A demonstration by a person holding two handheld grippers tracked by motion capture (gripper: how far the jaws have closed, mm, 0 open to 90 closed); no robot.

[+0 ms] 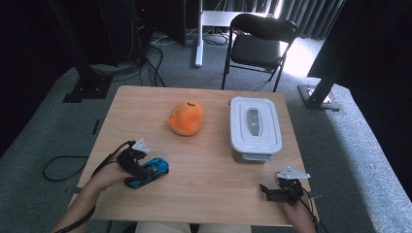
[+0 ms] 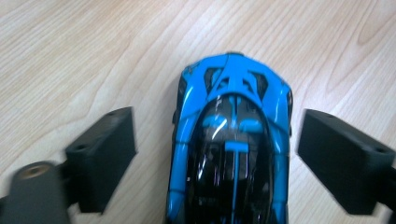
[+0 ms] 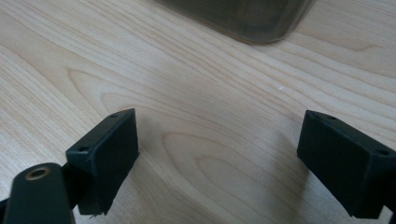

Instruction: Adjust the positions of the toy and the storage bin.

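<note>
From the high view, the left gripper (image 1: 145,167) sits at about 7 o'clock on the worktop (image 1: 204,160), right over a blue toy car (image 1: 148,172) that rests on the wood. The right gripper (image 1: 272,190) lies at about 5 o'clock, well apart from everything, with nothing between its fingers. At 12 o'clock from the car, well apart, sits an orange plush toy (image 1: 186,118). At about 2 o'clock stands a grey storage box (image 1: 254,127) with its white lid clipped on and handle folded flat.

In the left gripper view, the toy car (image 2: 231,149) lies lengthwise between the fingers (image 2: 105,154), pointing to 12 o'clock. There is a clear strip of wood on each side between car and pad, so the fingers are released and stand spread, not pressing on the car. It sits on its wheels, as far as I can tell.

In the right gripper view, the fingers (image 3: 107,154) stand wide apart over bare wood, grasping nothing. The corner of the storage box (image 3: 243,21) shows at 12 o'clock, near but not touching.

My judgement: the work on the car is at its start or at a hand-off point. The car is on the worktop and not gripped, the box is closed, and the plush toy looks untouched. If the car is meant for the box, lifting the lid and carrying the car over are both left to do.
</note>
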